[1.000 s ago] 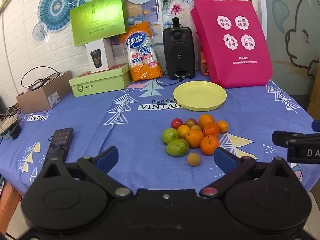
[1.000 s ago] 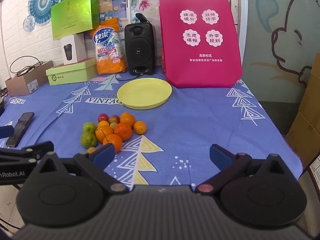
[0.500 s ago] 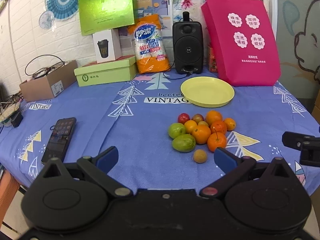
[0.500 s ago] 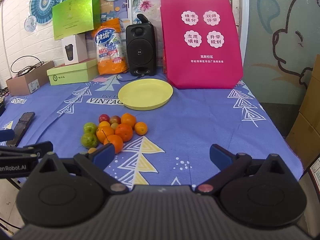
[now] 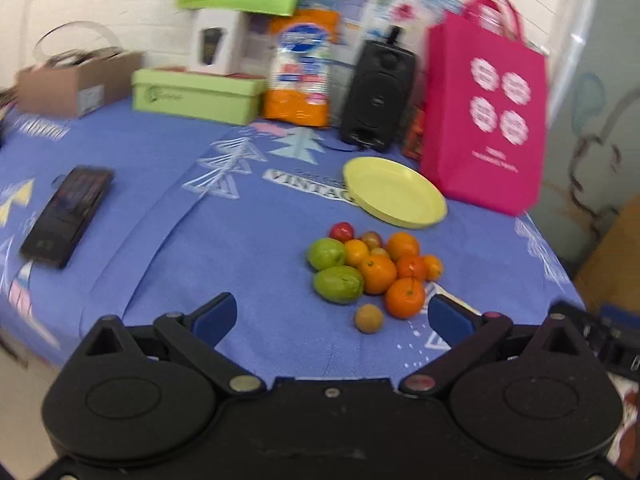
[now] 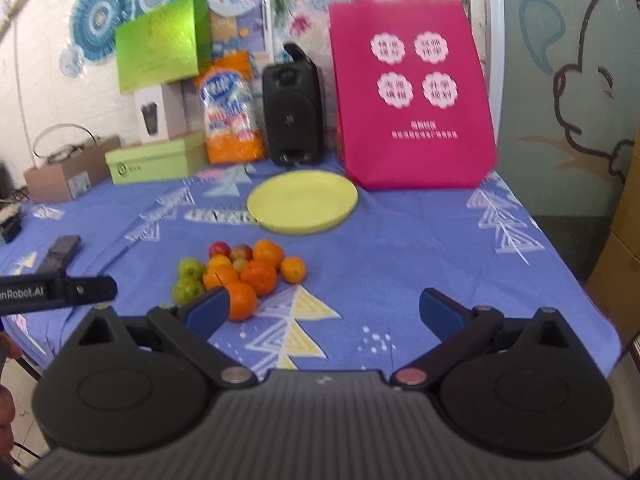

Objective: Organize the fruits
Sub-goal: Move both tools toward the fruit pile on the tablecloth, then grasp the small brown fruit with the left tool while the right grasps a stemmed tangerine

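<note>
A pile of fruit (image 5: 374, 268) lies on the blue tablecloth: oranges, two green fruits, a red one and a small brown one (image 5: 369, 318) at the near edge. The pile also shows in the right wrist view (image 6: 244, 274). An empty yellow plate (image 5: 394, 192) sits just behind it, also seen in the right wrist view (image 6: 303, 201). My left gripper (image 5: 332, 318) is open and empty, close in front of the pile. My right gripper (image 6: 324, 310) is open and empty, to the right of the pile, its left finger (image 6: 208, 312) overlapping the nearest orange in view.
A pink bag (image 5: 486, 120), black speaker (image 5: 376, 96), orange packet (image 5: 300, 76) and green boxes (image 5: 196, 94) line the back. A phone (image 5: 66, 216) lies at the left. The left gripper's side (image 6: 56, 290) shows in the right wrist view.
My left gripper has moved forward and left, closer to the fruit pile. My right gripper has moved a little forward toward the pile. Both stay open.
</note>
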Demonstrator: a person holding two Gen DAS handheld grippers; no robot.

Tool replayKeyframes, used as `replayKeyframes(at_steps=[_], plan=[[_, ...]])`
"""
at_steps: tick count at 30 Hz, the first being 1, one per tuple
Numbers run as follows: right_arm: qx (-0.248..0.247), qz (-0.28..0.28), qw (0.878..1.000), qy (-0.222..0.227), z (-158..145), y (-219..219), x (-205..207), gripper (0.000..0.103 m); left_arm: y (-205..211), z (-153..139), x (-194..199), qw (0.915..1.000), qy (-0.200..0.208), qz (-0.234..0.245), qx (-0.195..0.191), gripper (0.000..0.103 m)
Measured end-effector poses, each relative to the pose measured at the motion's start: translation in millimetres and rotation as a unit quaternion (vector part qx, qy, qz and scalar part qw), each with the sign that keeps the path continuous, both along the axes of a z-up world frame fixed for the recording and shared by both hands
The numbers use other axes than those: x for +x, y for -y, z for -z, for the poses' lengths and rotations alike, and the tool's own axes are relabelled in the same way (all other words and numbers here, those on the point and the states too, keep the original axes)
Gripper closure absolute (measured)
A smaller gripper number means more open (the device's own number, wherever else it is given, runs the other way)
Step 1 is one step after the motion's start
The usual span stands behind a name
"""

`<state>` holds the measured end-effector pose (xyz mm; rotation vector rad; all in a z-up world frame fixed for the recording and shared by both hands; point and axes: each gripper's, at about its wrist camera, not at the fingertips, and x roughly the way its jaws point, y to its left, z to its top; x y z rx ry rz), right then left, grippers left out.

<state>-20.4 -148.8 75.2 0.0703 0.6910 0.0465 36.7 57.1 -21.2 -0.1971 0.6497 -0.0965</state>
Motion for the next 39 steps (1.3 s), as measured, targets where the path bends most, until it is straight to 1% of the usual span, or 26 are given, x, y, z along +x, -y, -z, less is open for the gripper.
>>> replayKeyframes(at_steps=[1,2,3,4,6,9,13,16,18,20,21,22,23,24,25,27,29,33,34,35,36,37,38,39], plan=[[0.007,-0.011,1.0,0.021,0.9,1.3,-3.9,0.0,3.2,-0.9,0.9,0.9992,0.008,0.005,0.038,0.0],[0.012,-0.021,0.999,0.041,1.4,2.7,-7.6,0.0,6.5,-1.4,2.3,0.9974,0.009,-0.006,0.071,0.0],[0.011,-0.027,0.998,0.048,1.7,2.3,-8.5,0.0,8.3,-1.1,4.5,0.9957,0.005,-0.017,0.09,0.0],[0.008,-0.032,0.998,0.045,1.3,1.4,-7.1,0.0,9.5,-0.1,7.4,0.9947,-0.003,-0.022,0.1,0.0],[0.008,-0.041,0.999,0.033,3.2,-0.9,-4.2,0.0,9.3,4.1,13.6,0.9949,-0.021,-0.015,0.097,0.0],[0.018,-0.061,0.998,0.028,7.0,-2.6,-2.5,0.0,9.2,12.2,14.9,0.996,-0.022,0.009,0.086,0.0],[0.01,-0.077,0.997,0.018,12.7,-10.0,3.4,0.0,11.6,21.8,16.7,0.9962,-0.019,0.031,0.079,0.0],[0.016,-0.088,0.996,0.008,20.6,-12.4,9.9,0.0,11.9,29.2,19.5,0.9968,-0.014,0.06,0.051,0.0],[0.011,-0.092,0.996,0.004,25.6,-14.7,13.8,0.0,16.6,34.1,21.4,0.9958,-0.011,0.071,0.057,0.0],[0.002,-0.102,0.995,0.001,31.5,-17.6,17.3,0.0,25.1,39.1,25.1,0.9935,-0.002,0.077,0.083,0.001],[-0.003,-0.106,0.994,0.001,33.8,-19.0,19.2,0.0,29.2,41.0,26.4,0.9919,0.004,0.083,0.096,0.004],[-0.009,-0.108,0.994,0.0,36.4,-20.5,21.6,0.0,31.4,43.4,28.2,0.9906,0.008,0.086,0.106,0.011],[-0.014,-0.11,0.994,-0.001,38.7,-21.4,24.0,0.0,33.2,45.9,31.4,0.9901,0.008,0.089,0.108,0.02],[-0.015,-0.112,0.994,-0.002,40.9,-21.7,26.2,0.0,33.6,48.4,35.5,0.9904,0.004,0.091,0.104,0.026],[-0.014,-0.115,0.993,-0.004,43.5,-21.7,28.9,0.0,33.3,51.3,40.6,0.9911,-0.001,0.093,0.096,0.033],[-0.011,-0.117,0.993,-0.009,48.8,-21.8,34.8,0.0,32.2,57.3,49.9,0.992,-0.011,0.099,0.078,0.034],[-0.01,-0.116,0.993,-0.015,53.7,-20.6,41.3,0.0,33.5,62.5,55.9,0.991,-0.017,0.114,0.069,0.034],[-0.008,-0.115,0.993,-0.026,63.8,-18.4,53.1,0.0,45.4,72.7,64.3,0.9875,-0.022,0.139,0.07,0.034],[-0.008,-0.117,0.993,-0.028,65.8,-18.0,55.5,0.0,47.7,76.3,66.8,0.9866,-0.025,0.145,0.071,0.036],[-0.009,-0.119,0.992,-0.028,67.8,-18.1,57.6,0.0,50.3,79.0,69.2,0.9857,-0.028,0.15,0.071,0.044],[-0.012,-0.122,0.992,-0.029,69.3,-18.2,59.0,0.0,53.1,82.2,73.0,0.985,-0.032,0.155,0.07,0.049],[-0.015,-0.124,0.992,-0.029,70.6,-18.4,60.1,0.0,55.2,85.1,76.4,0.9846,-0.036,0.157,0.067,0.058],[-0.018,-0.126,0.991,-0.029,71.8,-18.7,61.1,0.0,56.2,88.2,79.4,0.9841,-0.043,0.161,0.062,0.061],[-0.019,-0.129,0.991,-0.03,72.8,-18.9,62.0,0.0,57.9,91.1,81.8,0.9837,-0.047,0.164,0.057,0.061]])
